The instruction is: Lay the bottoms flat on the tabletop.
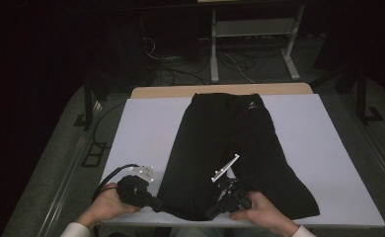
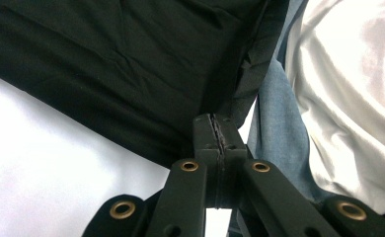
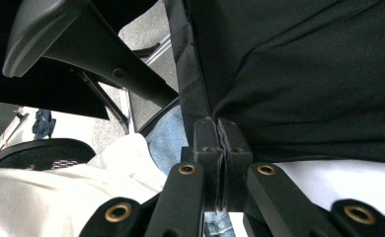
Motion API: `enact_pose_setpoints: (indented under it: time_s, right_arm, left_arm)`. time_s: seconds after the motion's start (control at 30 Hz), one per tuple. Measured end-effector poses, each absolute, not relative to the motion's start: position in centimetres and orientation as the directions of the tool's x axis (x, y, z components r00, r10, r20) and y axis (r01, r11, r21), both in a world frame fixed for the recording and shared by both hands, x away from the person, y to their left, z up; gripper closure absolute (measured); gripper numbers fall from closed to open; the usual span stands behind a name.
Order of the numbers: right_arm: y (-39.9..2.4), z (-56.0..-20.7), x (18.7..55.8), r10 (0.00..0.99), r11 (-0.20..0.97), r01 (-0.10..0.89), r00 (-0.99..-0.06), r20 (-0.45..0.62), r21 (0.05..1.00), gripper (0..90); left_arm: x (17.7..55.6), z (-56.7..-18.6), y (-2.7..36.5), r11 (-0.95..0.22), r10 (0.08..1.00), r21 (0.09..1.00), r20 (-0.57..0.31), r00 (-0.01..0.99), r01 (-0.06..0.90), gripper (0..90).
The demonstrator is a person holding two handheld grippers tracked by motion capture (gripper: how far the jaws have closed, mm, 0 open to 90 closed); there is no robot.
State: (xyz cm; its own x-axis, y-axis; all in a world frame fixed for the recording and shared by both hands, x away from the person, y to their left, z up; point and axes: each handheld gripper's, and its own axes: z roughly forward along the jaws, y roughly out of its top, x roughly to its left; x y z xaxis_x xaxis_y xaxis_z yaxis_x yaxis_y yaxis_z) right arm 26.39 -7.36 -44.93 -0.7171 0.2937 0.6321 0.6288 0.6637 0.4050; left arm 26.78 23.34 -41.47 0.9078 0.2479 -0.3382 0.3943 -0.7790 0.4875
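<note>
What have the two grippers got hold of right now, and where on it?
Both hold the black trousers by the hem of the left leg at the near table edge: left gripper at one corner, right gripper at the other, jaws shut.

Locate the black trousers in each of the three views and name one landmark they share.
High view: black trousers lie flat mid-table, waistband far, hems at the near edge.
Left gripper view: their fabric spreads across the top, hem edge at the shut jaws.
Right gripper view: fabric at upper right, hem running down to the shut jaws.
Shared landmark: white table cover.
</note>
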Motion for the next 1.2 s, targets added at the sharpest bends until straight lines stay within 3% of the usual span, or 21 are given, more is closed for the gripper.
enact_pose_setpoints:
  time_s: [0.23,0.53,0.8,0.93,1.0,1.2]
  right_arm:
    - [-7.0,-45.0,26.2,0.292,0.670,0.625,-0.718,0.632,0.401,82.4]
    - [-8.9,-43.3,26.7,0.348,0.599,0.616,-0.775,0.528,0.511,53.1]
    - [-11.9,-41.1,28.1,0.439,0.510,0.624,-0.781,0.444,0.592,18.7]
    - [-13.4,-40.3,28.7,0.480,0.476,0.631,-0.770,0.420,0.613,9.4]
    - [-14.0,-40.1,28.9,0.494,0.463,0.632,-0.766,0.412,0.621,0.2]
    - [-16.1,-39.4,29.1,0.529,0.422,0.623,-0.759,0.379,0.659,0.0]
  left_arm:
    - [26.7,-41.3,23.8,-0.749,0.253,0.521,-0.345,0.904,0.409,88.2]
    - [27.1,-40.5,22.9,-0.674,0.251,0.606,-0.351,0.902,0.423,48.9]
    - [27.8,-39.7,21.4,-0.606,0.274,0.674,-0.323,0.906,0.423,16.7]
    - [28.2,-39.3,20.7,-0.573,0.303,0.698,-0.306,0.903,0.429,5.7]
    - [28.3,-39.3,20.3,-0.563,0.319,0.706,-0.294,0.901,0.430,0.7]
    - [28.7,-38.8,19.6,-0.521,0.351,0.744,-0.260,0.900,0.418,0.3]
